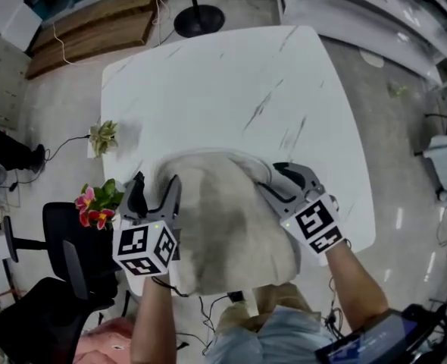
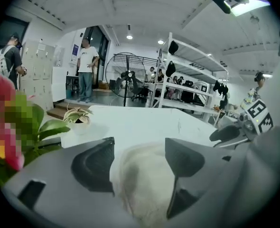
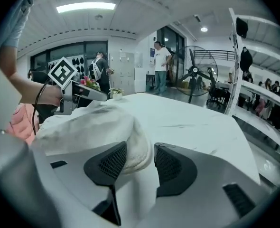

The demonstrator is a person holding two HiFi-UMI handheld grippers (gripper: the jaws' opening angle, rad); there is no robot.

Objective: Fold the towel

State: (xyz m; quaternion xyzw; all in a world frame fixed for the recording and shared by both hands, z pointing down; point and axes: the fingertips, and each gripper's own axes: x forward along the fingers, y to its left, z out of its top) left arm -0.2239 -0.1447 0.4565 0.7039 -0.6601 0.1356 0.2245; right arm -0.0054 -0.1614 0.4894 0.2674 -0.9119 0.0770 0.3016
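The left tool [image 2: 140, 146] has its jaws spread wide. The towel [image 1: 223, 226] sits bunched in the gap between them, soft and blurred, and I can't see the pads squeezing it. The right tool [image 3: 140, 148] is open as well, though less so. A rounded fold of the towel bulges in between its jaws and leans on one pad, with a sliver of daylight before the other.

Between the two tools the pale, slightly stained towel is humped up in a loose heap. Its near end hangs over the edge of the white marbled worktop [image 1: 231, 82] toward the person holding the tools. Beyond the tips of both tools the worktop stretches away bare.

Just outside the left tool stands a bunch of pink and red flowers [image 1: 95, 203], and a bit farther ahead on that side is a small potted plant [image 1: 102, 136] near the worktop's edge. Behind the flowers, off the worktop, is a black chair [image 1: 64, 241].

Far ahead of the tools a big standing fan [image 3: 194, 72] rises from the floor. White shelving [image 2: 187, 75] runs along the right, and a few people stand about in the background.
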